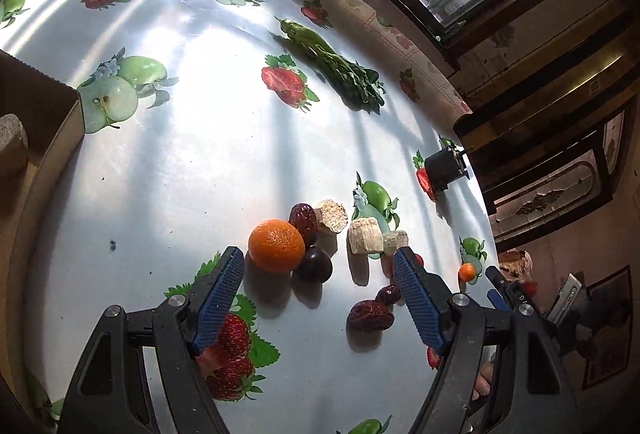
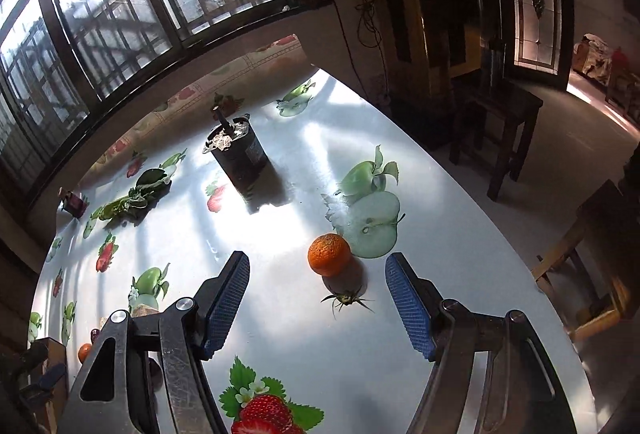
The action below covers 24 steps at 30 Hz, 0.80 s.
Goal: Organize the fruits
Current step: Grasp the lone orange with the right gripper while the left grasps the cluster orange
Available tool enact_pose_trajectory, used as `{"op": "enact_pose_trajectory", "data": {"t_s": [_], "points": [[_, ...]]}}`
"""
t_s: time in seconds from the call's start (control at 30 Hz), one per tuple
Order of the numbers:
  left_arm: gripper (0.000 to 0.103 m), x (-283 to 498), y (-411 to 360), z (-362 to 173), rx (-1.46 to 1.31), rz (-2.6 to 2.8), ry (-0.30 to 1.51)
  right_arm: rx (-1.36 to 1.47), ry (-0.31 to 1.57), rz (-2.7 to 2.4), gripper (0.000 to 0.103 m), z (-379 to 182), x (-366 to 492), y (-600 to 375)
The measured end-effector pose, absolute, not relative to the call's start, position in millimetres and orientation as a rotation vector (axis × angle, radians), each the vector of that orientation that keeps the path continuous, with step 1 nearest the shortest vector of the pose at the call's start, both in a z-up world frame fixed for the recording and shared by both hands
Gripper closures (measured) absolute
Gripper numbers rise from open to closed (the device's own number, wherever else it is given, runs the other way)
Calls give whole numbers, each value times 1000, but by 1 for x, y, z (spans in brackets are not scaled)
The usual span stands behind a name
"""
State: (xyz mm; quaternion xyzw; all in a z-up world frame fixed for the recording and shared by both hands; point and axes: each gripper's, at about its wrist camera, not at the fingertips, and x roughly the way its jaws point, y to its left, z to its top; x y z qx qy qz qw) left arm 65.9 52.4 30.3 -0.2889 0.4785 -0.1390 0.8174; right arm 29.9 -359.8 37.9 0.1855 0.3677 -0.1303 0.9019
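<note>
In the left wrist view my left gripper (image 1: 320,266) is open and empty, low over a cluster of fruit. A large orange (image 1: 276,245) lies just ahead of the left finger, touching a dark plum (image 1: 313,264) and a red date (image 1: 303,219). Two more dates (image 1: 370,315) lie near the right finger. In the right wrist view my right gripper (image 2: 318,274) is open and empty, with a small tangerine (image 2: 329,254) just ahead between the fingers. That tangerine also shows in the left wrist view (image 1: 467,271).
Three pale cut stem chunks (image 1: 365,235) lie beside the fruit. A bunch of leafy greens (image 1: 336,64) lies further back. A dark cylinder (image 2: 238,154) stands on the table. A cardboard box (image 1: 36,138) sits at the left edge. A small green stem (image 2: 347,299) lies near the tangerine.
</note>
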Motion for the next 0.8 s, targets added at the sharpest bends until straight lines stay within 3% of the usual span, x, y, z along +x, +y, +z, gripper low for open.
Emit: {"op": "enact_pose_trajectory", "data": {"t_s": [0.23,0.33,0.4,0.43,0.47,0.5,0.57,0.8], "points": [[27,76,46,12,-481,-276,970,404,781,-277,32,6,51,-366],[27,76,31,11,-366,-300,956,381,777,-274,44,3,53,-363],[27,72,19,11,-264,-301,942,366,791,-255,58,1,58,-360],[27,70,13,11,-214,-294,938,357,788,-261,59,1,57,-359],[29,69,7,11,-174,-290,934,354,790,-256,62,1,58,-358],[39,67,4,10,-149,-292,931,355,795,-250,68,0,59,-357],[48,66,2,11,-136,-303,931,361,792,-250,69,0,58,-357],[53,68,15,10,-229,-326,932,366,784,-274,70,1,55,-357]]}}
